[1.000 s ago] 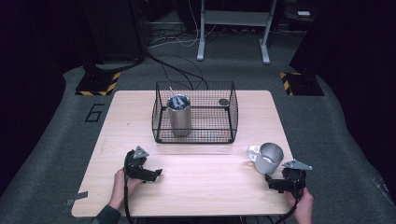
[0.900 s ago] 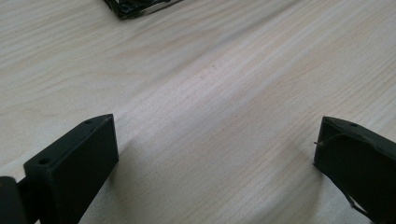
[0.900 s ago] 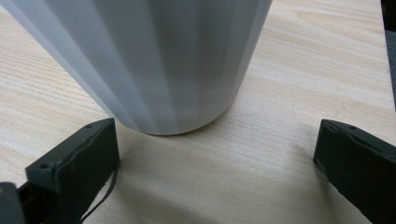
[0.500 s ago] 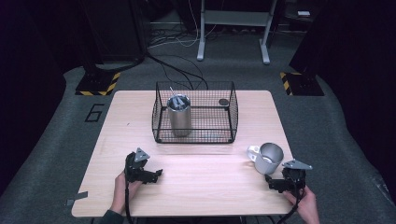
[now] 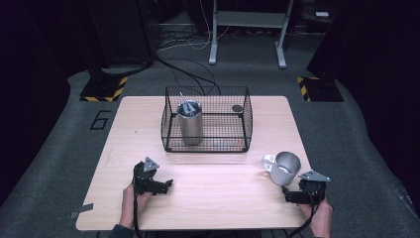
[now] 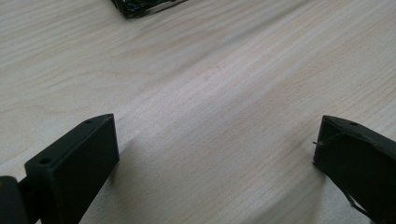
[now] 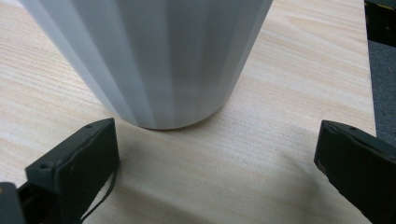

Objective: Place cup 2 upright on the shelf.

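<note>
Looking like a lab or test studio rather than a home: a lone pale wood-grain worktop [image 5: 208, 144] standing on grey carpeted floor [image 5: 59, 163], dark black drapes or panels [image 5: 29, 59] closing in the sides. Black floor stands with yellow-and-black hazard striping [image 5: 105, 88] sitting at both far corners, black cables [image 5: 183, 74] trailing across the carpet, grey metal frame legs [image 5: 247, 29] rising behind, a number "6" [image 5: 100, 119] marking the floor.
</note>
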Available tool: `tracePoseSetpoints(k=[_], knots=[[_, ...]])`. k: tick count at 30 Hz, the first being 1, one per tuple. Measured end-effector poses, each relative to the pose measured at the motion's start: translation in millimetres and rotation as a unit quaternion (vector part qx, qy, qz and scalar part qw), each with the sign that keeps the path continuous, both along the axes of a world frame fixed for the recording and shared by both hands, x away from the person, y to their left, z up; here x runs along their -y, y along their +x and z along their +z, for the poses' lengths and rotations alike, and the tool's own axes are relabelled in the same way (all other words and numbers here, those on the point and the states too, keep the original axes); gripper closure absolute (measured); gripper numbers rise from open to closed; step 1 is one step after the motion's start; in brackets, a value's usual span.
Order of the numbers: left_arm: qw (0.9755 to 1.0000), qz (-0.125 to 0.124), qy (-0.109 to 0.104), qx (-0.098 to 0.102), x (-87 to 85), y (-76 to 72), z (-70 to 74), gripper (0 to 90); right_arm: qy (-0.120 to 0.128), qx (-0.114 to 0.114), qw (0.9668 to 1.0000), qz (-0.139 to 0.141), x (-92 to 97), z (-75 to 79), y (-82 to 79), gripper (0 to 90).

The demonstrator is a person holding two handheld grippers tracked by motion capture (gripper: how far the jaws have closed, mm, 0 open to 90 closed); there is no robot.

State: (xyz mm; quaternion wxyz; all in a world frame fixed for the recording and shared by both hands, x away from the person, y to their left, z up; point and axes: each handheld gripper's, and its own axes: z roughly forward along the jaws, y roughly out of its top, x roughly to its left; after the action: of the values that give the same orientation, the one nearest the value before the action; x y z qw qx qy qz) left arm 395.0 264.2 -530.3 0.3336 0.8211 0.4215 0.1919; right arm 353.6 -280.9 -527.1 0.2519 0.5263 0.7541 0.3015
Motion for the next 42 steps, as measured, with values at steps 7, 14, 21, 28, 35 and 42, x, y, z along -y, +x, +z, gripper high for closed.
tracePoseSetpoints(k=[7,14,21,28,35,42], knots=[[1.0,0.002,-0.001,0.0,0.6,0.3,-0.1,0.0,0.052,0.001,0.9986,0.006,7.8,11.2,-3.9,0.0],[1.0,0.001,0.0,0.001,0.5,0.5,0.0,0.0,0.09,0.027,0.9952,0.03,2.2,40.0,-8.0,0.0],[1.0,0.002,-0.002,0.002,0.7,0.5,-0.3,0.0,0.084,0.047,0.9944,0.045,-8.0,55.5,1.4,0.0],[1.0,0.002,-0.004,-0.002,1.0,0.2,-0.2,0.0,0.08,0.048,0.9946,0.046,-9.1,63.4,13.2,0.0],[1.0,0.002,-0.005,-0.002,1.0,0.1,-0.3,0.0,0.056,0.03,0.9966,0.052,-18.2,65.3,27.1,0.0],[1.0,0.002,-0.004,-0.003,1.0,0.0,-0.1,0.0,0.05,0.022,0.9971,0.053,-24.7,64.5,37.1,0.8]])
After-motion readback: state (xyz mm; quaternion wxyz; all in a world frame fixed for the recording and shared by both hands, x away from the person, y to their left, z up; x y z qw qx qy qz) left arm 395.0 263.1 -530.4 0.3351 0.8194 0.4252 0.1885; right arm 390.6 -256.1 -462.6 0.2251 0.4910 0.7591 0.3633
